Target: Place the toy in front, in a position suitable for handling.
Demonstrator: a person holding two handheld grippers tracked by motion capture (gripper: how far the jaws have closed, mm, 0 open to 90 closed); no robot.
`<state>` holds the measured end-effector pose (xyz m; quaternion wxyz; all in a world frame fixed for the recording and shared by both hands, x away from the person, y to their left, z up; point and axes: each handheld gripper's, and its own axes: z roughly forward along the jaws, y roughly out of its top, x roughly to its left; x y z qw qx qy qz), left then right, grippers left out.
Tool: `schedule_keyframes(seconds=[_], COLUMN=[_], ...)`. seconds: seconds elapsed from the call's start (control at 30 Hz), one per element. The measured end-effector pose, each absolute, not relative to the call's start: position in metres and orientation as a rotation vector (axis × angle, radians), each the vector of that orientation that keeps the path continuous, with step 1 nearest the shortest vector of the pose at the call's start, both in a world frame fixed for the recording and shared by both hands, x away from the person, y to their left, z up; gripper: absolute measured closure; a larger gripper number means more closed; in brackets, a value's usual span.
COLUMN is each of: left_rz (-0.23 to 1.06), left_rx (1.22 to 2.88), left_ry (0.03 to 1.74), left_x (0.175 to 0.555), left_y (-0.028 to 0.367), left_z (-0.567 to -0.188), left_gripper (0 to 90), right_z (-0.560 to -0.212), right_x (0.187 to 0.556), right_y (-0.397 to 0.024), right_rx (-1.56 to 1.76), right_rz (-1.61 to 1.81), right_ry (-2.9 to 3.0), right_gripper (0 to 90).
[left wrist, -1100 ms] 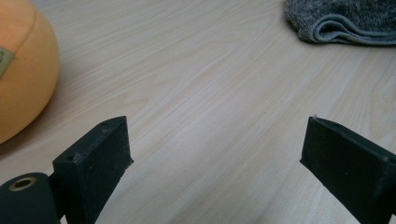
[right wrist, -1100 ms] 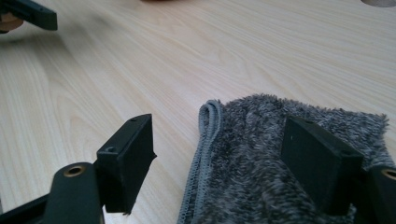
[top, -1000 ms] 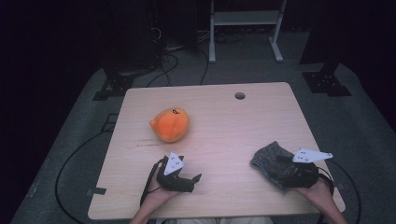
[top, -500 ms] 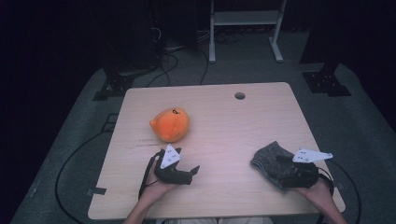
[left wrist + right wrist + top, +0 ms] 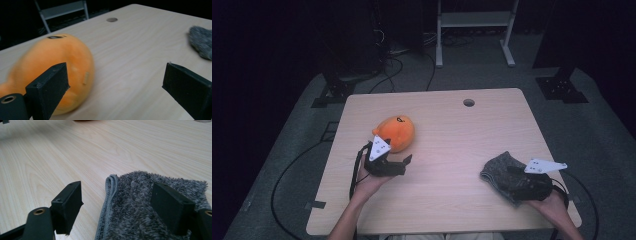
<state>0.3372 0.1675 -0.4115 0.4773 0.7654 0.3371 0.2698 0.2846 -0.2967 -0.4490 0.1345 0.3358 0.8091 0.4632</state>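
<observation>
An orange plush toy [image 5: 396, 131] lies left of centre on the wooden table [image 5: 452, 125]. My left gripper [image 5: 396, 153] is open just in front of it. In the left gripper view the plush [image 5: 57, 65] sits behind the left jaw, and the gap between the jaws of my left gripper [image 5: 120, 85] holds only bare table. A grey fuzzy cloth [image 5: 498, 172] lies near the front right. My right gripper [image 5: 518, 179] is open and low over it. One jaw stands on the wood beside the hem and the other rests on the cloth [image 5: 135, 195], so my right gripper [image 5: 120, 202] straddles the cloth's edge.
A round cable hole [image 5: 469, 102] sits near the table's far edge. Behind the table on the dark floor stand a white metal frame [image 5: 474, 20], black stand bases [image 5: 562, 87] and loose cables [image 5: 387, 55].
My left gripper has moved forward and slightly right, up to the orange plush. The right gripper and the cloth have stayed put.
</observation>
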Motion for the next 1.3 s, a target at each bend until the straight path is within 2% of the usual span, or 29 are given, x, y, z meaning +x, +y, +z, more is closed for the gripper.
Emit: schedule_keyframes(seconds=[0.23, 0.5, 0.83, 1.3], left_rz=[0.727, 0.758, 0.717, 0.671], left_rx=[1.818, 1.803, 1.818, 1.889], left_ry=[0.876, 0.905, 0.989, 1.071], left_x=[0.363, 0.386, 0.418, 0.436], left_y=[0.184, 0.191, 0.197, 0.193], left_z=[-0.393, -0.393, -0.406, -0.431], left_gripper=[5.7, 5.8, 5.8, 6.3], right_z=[-0.449, -0.449, -0.449, -0.449], right_x=[0.286, 0.286, 0.287, 0.286], right_y=[-0.295, -0.295, -0.295, -0.296], right_rx=[0.972, 0.974, 0.972, 0.96], right_rz=[1.343, 1.347, 1.352, 1.364], right_ry=[2.355, 2.36, 2.365, 2.366], right_gripper=[23.9, 23.9, 23.9, 23.9])
